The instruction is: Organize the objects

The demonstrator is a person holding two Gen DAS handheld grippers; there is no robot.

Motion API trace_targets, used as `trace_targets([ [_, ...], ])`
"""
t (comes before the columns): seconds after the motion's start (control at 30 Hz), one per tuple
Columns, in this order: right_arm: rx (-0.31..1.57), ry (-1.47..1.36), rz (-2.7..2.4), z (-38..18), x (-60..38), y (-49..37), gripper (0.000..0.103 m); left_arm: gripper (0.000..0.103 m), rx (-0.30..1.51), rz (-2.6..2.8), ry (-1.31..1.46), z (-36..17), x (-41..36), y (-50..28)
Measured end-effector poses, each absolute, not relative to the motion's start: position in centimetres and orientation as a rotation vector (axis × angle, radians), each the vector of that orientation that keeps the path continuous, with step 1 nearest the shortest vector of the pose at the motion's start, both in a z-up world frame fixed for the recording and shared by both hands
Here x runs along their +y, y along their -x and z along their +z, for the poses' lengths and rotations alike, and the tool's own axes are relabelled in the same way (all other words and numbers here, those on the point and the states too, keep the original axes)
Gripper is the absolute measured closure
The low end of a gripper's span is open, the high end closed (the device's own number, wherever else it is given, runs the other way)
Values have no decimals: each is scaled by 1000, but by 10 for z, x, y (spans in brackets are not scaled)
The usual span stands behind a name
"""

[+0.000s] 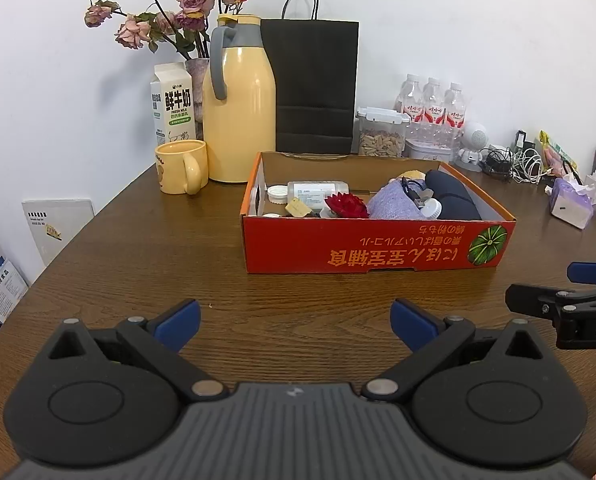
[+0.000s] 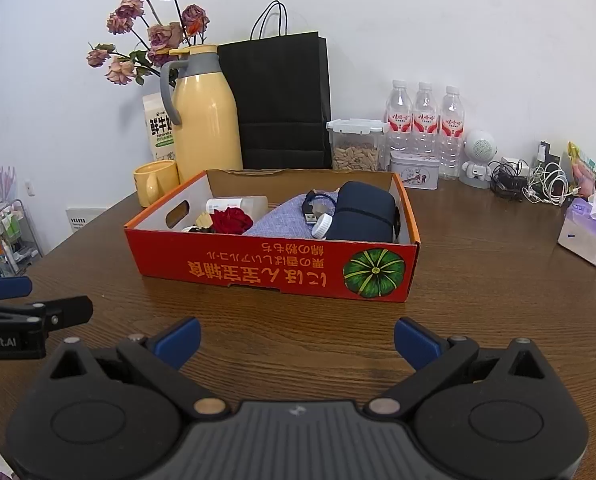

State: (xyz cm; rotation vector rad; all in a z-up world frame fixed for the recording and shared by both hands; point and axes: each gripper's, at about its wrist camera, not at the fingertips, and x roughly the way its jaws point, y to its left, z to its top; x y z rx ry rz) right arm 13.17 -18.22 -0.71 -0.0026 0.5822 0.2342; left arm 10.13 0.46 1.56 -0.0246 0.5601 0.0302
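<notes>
Dark wood table (image 1: pixel 138 280) spreads ahead of you, bare between both claws and the red box (image 1: pixel 378 248). Your left gripper (image 1: pixel 296 326) is spread, empty; the box's long side lies crosswise, ahead and slightly right. Your right gripper (image 2: pixel 297 342), likewise spread, faces it more squarely.

Both grippers, left gripper (image 1: pixel 296 326) and right gripper (image 2: pixel 297 342), are black with blue fingertip pads and silver screws

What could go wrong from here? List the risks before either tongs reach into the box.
The USB cable lies draped over the purple cloth and could drag out with it. The white cap sits loose against the dark blue pouch and may roll. The light box might slide when pushed.
</notes>
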Motion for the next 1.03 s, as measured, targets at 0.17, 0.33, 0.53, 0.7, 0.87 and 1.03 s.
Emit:
trace_targets([
  [0.17,582,2,234,-6,-182,-132,0,0,559,30,25,16,4,-101],
  [0.33,581,3,234,-6,-182,-132,0,0,560,31,25,16,4,-101],
  [0.53,581,3,234,-7,-182,-132,0,0,561,31,26,18,3,-101],
  [0.7,581,3,234,-7,-182,-131,0,0,561,32,26,17,4,-101],
  [0.87,582,2,234,-5,-181,-133,0,0,562,35,27,18,3,-100],
  [1.03,584,2,235,-5,-180,-134,0,0,561,42,33,18,5,-99],
])
